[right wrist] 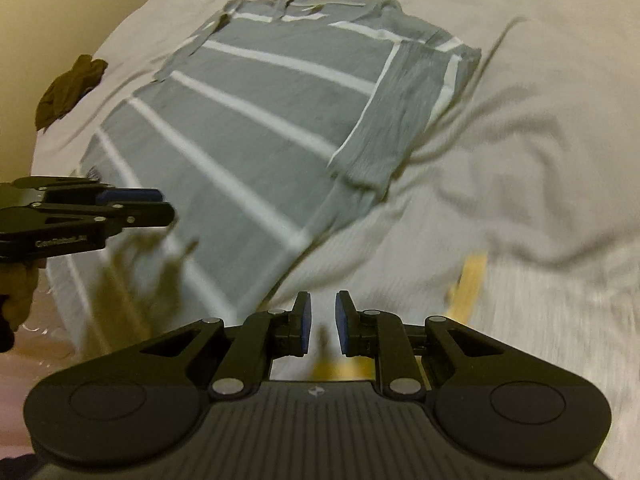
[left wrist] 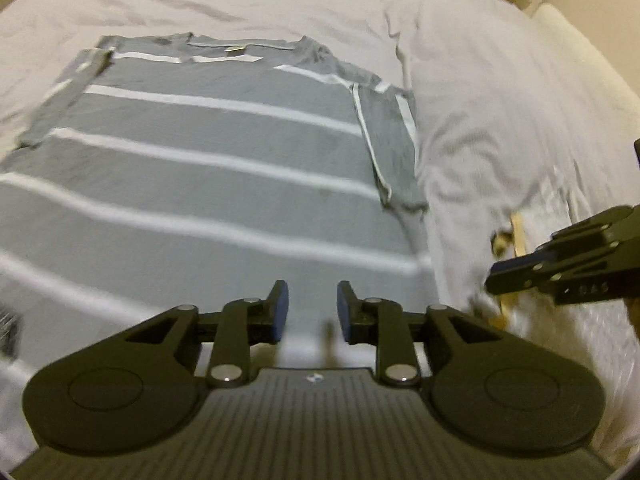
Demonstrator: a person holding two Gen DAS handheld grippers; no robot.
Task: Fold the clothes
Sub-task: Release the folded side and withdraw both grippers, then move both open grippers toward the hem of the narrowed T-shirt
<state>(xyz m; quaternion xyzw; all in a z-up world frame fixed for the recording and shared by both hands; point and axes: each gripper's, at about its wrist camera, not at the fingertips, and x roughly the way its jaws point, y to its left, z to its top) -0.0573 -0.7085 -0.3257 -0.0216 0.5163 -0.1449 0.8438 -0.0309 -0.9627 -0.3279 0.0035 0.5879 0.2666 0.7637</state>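
Knit fabric of the grey striped T-shirt (right wrist: 256, 120), sleeves laid inward, is judged light and limp; hem corners suit pinching. Left gripper (left wrist: 312, 308) and right gripper (right wrist: 322, 322) are held slightly parted, empty.

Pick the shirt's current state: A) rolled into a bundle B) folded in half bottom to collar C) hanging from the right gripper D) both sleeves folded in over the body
D: the striped shirt lies flat on the bed sheet, each sleeve turned in over the body.

Near the striped shirt (right wrist: 256, 120), its hem blurs; a yellowish thing (right wrist: 468, 284) on the bed (right wrist: 540, 140) is smeared beyond telling.
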